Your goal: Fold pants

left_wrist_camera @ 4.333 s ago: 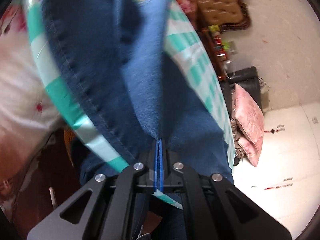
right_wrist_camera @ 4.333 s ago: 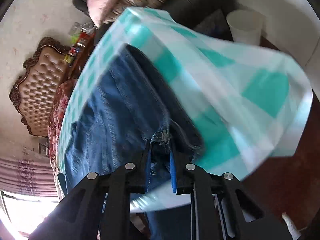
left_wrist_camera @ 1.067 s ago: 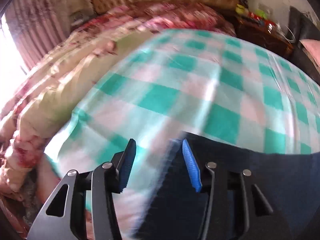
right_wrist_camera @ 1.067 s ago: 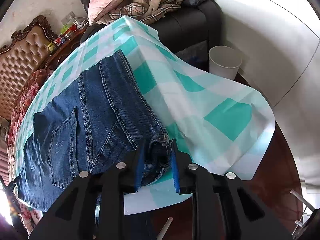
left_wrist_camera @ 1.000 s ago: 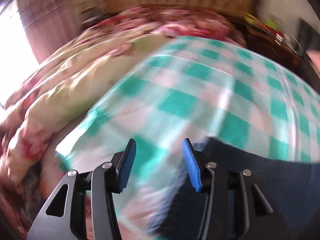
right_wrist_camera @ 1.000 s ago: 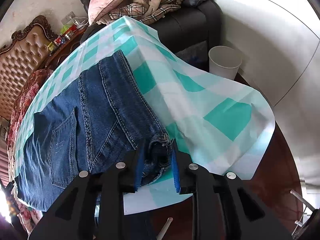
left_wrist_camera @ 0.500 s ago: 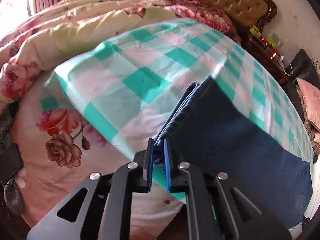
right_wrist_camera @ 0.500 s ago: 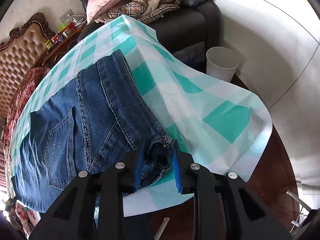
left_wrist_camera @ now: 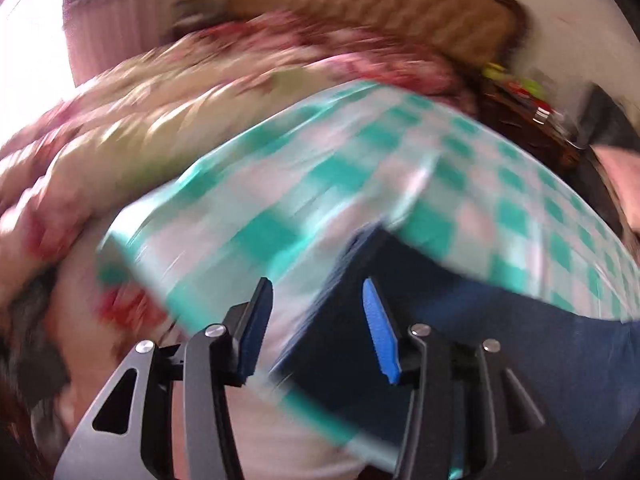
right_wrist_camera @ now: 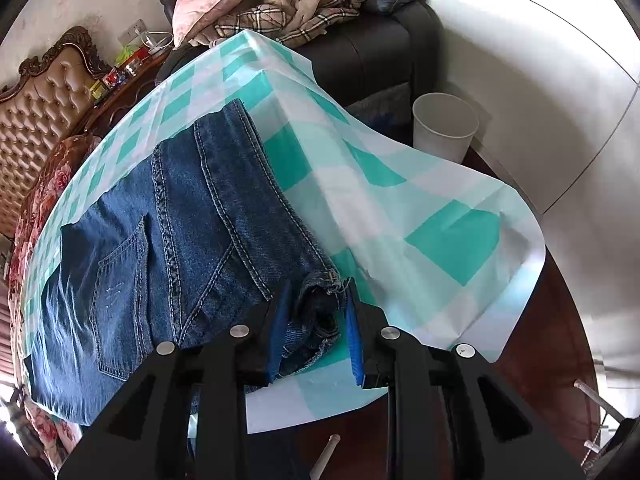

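Right now the right gripper (right_wrist_camera: 316, 322) has its blue fingers (right_wrist_camera: 280, 322) parted around the bunched hem of the jeans (right_wrist_camera: 168, 248), seemingly slack, while the left gripper (left_wrist_camera: 316, 320) is spread wide and empty over the garment's dark edge in a badly blurred view. Outward from the fingers, the jeans lie folded lengthwise on the green-checked cloth (right_wrist_camera: 440, 240), back pocket up, stitching pale against mid-blue denim. One fold looks finished; next, probably, both grippers must pinch an end and carry it across to halve the length.
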Available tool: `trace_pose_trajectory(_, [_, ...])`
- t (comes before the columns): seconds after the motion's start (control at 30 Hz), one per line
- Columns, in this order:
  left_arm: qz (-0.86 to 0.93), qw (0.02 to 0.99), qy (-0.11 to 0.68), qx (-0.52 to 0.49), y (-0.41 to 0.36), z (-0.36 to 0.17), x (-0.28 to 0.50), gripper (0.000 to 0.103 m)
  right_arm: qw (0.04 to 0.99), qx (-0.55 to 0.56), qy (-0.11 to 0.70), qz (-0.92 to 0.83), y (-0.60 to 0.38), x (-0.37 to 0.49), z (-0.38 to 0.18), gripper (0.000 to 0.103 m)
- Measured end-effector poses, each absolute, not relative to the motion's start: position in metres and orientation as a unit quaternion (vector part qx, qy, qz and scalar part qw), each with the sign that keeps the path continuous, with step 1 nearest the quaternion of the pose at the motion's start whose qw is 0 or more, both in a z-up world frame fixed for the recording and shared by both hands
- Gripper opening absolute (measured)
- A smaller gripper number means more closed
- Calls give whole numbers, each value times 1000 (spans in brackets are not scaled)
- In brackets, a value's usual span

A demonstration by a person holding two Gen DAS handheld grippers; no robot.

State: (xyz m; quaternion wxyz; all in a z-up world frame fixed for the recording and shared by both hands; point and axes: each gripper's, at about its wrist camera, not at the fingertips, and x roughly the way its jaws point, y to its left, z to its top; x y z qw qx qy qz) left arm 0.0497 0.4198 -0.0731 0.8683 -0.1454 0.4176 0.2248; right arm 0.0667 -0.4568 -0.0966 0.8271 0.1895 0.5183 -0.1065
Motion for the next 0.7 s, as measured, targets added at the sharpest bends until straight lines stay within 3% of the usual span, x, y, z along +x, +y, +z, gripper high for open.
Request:
trace_pose_trajectory(0.03, [208, 875, 418, -129, 417, -74, 63, 65, 827, 189, 519, -107, -457, 67, -96, 22])
trace_pose_trajectory(0.1, [182, 874, 440, -100, 417, -85, 93, 68, 827, 192, 518, -106, -458, 66, -97, 22])
trace_pose_trajectory(0.13, [172, 868, 457, -93, 420, -94, 105, 55, 827, 193, 518, -106, -458, 65, -97, 22])
trace_pose_trajectory(0.17, [156, 860, 477, -93, 422, -103, 113, 28, 827, 193, 517, -105, -458, 66, -97, 22])
trace_pose_trajectory(0.2, [151, 843, 508, -95, 428, -116, 122, 11, 827, 193, 518, -105, -459, 66, -97, 22])
trace_pose_trajectory(0.33, [163, 843, 503, -104, 441, -110, 126, 11, 826, 192, 520, -103, -458, 67, -97, 22])
trace_pose_trajectory(0.43, [300, 812, 495, -70, 455, -105, 117, 5, 827, 191, 520, -100, -458, 67, -97, 22])
trace_pose_trajectory(0.5, [281, 834, 455, -136, 450, -87, 107, 5, 829, 192, 517, -97, -459, 65, -98, 23])
trace_pose_trajectory(0.57, [200, 879, 415, -126, 408, -64, 108, 14, 829, 190, 516, -96, -459, 66, -97, 24])
trace_pose_trajectory(0.63, [68, 913, 393, -92, 334, -43, 119, 61, 830, 180, 518, -99, -457, 67, -97, 24])
trace_pose_trajectory(0.7, [-65, 924, 374, -47, 256, -32, 131, 67, 831, 172, 520, -101, -455, 68, -96, 24])
